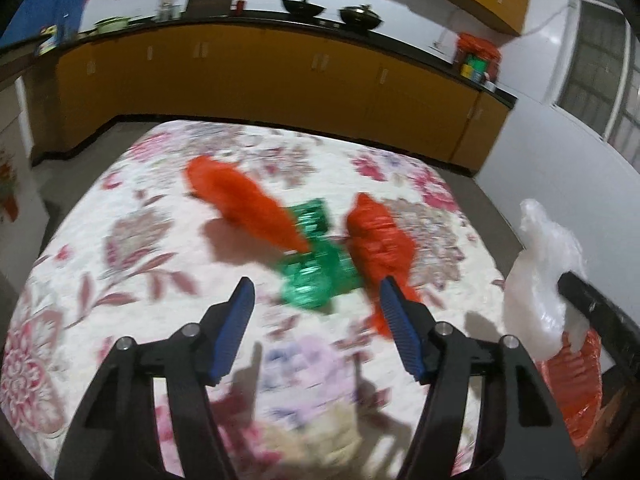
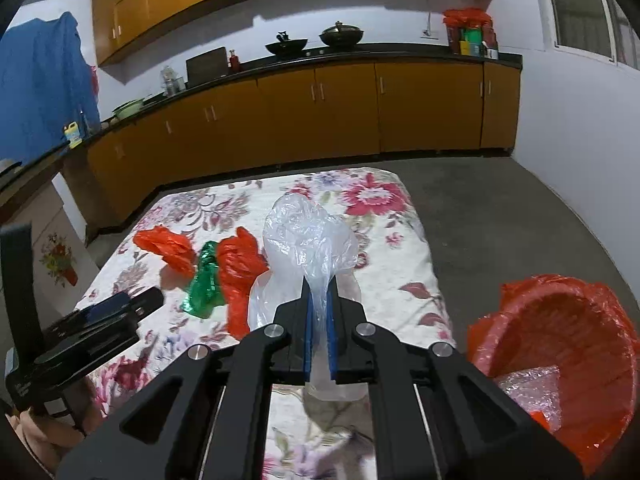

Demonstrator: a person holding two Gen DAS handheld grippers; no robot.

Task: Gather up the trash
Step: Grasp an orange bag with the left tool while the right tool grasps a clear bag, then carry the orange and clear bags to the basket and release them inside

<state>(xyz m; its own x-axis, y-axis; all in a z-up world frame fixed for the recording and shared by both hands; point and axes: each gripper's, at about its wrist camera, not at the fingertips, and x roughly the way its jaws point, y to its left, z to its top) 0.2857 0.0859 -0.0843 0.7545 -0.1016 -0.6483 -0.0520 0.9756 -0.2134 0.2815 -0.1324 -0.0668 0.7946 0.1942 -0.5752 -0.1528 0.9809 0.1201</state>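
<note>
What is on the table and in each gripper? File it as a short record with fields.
surface: table with flowered cloth
loose trash: two red bags, green wrapper
right gripper: shut on clear plastic bag
left gripper: open, nothing between its fingers
bin: red-lined, right of table

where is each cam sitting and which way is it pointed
Left wrist: sits on the left gripper, looking down along its open blue fingers at the floral table with red bags and a green wrapper; the right gripper shows at the right edge.
Right wrist: sits on the right gripper, shut on a clear plastic bag, with the red-lined bin to the right; the left gripper shows at the left.
Shared: table, trash, orange cabinets.
</note>
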